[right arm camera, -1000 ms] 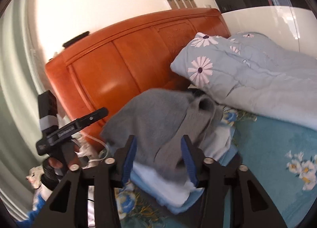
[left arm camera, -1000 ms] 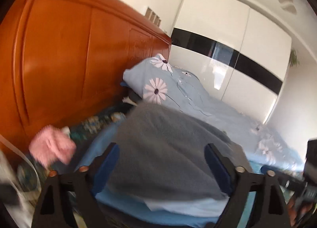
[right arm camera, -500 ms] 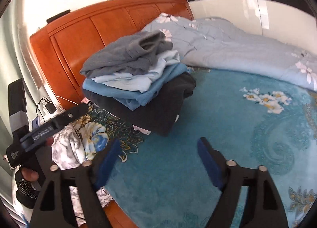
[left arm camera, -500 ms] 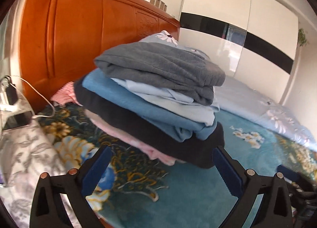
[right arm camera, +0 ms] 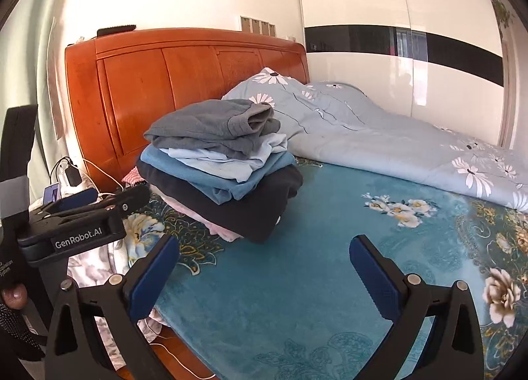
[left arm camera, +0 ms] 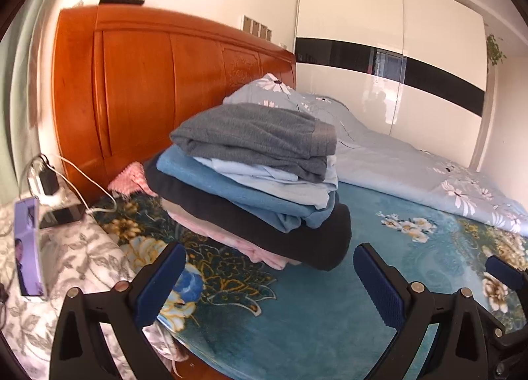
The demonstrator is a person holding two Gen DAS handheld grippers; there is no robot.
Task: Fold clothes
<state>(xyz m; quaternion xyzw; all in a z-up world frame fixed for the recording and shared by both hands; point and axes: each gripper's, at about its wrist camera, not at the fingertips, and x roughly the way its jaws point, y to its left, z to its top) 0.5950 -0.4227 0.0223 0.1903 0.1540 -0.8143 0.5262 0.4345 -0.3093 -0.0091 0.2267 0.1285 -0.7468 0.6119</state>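
Observation:
A stack of folded clothes (left arm camera: 264, 201) (right arm camera: 224, 182) rests on the bed near the headboard, with a grey garment (left arm camera: 254, 135) (right arm camera: 211, 125) on top. Under it lie pale blue, blue, black and pink pieces. My left gripper (left arm camera: 269, 258) stands open a little short of the stack, nothing between its fingers. My right gripper (right arm camera: 264, 244) is also back from the stack, over bare blanket, its jaws opening with nothing between them. The left gripper (right arm camera: 109, 196) shows at the left of the right wrist view, held by a hand.
The bed has a teal flowered blanket (left arm camera: 330, 314), an orange wooden headboard (left arm camera: 148, 99) and a pale blue flowered quilt (left arm camera: 396, 162) along its far side. A bedside surface with a phone, charger (left arm camera: 49, 178) and cables sits at the left. A white wardrobe (left arm camera: 396, 50) stands behind.
Both grippers have drawn back from the stack and let go of the grey garment, which now lies on top. The right jaws have spread much wider.

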